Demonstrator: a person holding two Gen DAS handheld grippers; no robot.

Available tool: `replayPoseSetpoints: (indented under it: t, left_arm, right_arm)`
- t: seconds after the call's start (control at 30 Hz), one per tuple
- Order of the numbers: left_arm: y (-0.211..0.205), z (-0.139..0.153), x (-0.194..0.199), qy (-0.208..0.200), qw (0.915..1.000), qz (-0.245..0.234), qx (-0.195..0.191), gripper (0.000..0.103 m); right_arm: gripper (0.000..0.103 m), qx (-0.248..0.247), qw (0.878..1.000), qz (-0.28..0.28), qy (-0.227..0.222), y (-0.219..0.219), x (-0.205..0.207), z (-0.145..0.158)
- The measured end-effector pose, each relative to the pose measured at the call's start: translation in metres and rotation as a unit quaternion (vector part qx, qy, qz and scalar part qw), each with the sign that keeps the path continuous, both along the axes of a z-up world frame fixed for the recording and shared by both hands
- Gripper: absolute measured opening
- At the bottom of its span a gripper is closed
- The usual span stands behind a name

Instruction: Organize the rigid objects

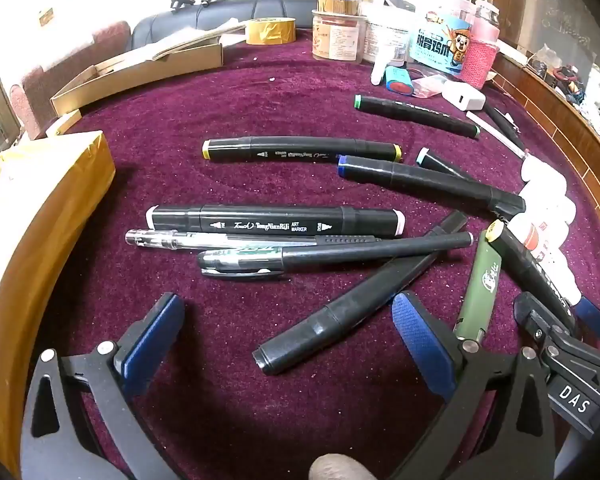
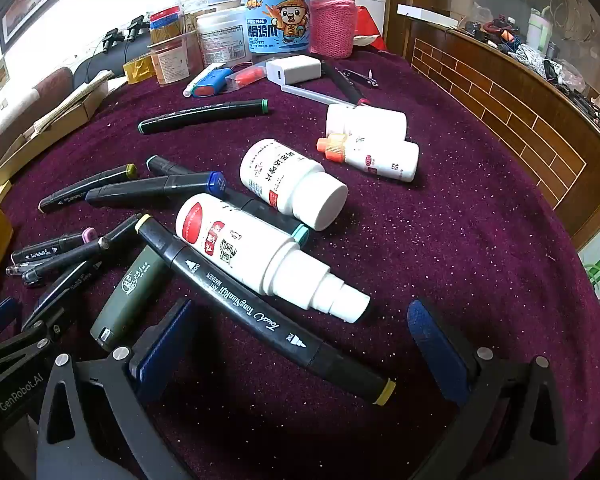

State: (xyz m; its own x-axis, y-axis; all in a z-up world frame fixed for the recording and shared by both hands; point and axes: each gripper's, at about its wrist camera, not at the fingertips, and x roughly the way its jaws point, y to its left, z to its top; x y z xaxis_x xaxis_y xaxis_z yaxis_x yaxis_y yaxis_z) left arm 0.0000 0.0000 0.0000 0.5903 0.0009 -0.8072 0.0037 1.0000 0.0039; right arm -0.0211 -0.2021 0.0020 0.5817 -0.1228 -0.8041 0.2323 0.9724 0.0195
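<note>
Several black art markers and pens lie on a purple velvet table point(image 1: 260, 100). In the left wrist view a pink-capped marker point(image 1: 276, 222), a clear pen point(image 1: 220, 240), a black pen point(image 1: 332, 258) and an uncapped black marker point(image 1: 360, 300) lie ahead of my open, empty left gripper point(image 1: 288, 332). In the right wrist view a yellow-capped marker point(image 2: 260, 312) lies across between the fingers of my open right gripper point(image 2: 304, 340), not gripped. A white bottle with a red label point(image 2: 260, 256) and a green lighter point(image 2: 132, 296) lie beside it.
More white bottles point(image 2: 292, 184) point(image 2: 380, 156) lie at centre right. Jars, a pink-sleeved flask point(image 2: 334, 20) and a white charger point(image 2: 294, 70) stand at the back. A yellow parcel point(image 1: 36, 216) and a cardboard box point(image 1: 140, 72) sit left. A brick-patterned ledge point(image 2: 520, 128) borders the right.
</note>
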Motion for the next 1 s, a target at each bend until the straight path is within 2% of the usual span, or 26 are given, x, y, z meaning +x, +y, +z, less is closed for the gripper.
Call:
replayPoseSetpoints:
  t: [1.0]
  left_arm:
    - [-0.006, 0.0006, -0.003, 0.0, 1.0, 0.0, 0.0, 0.103]
  right_arm:
    - [0.102, 0.0, 1.0, 0.0, 0.0, -0.0001, 0.0, -0.0002]
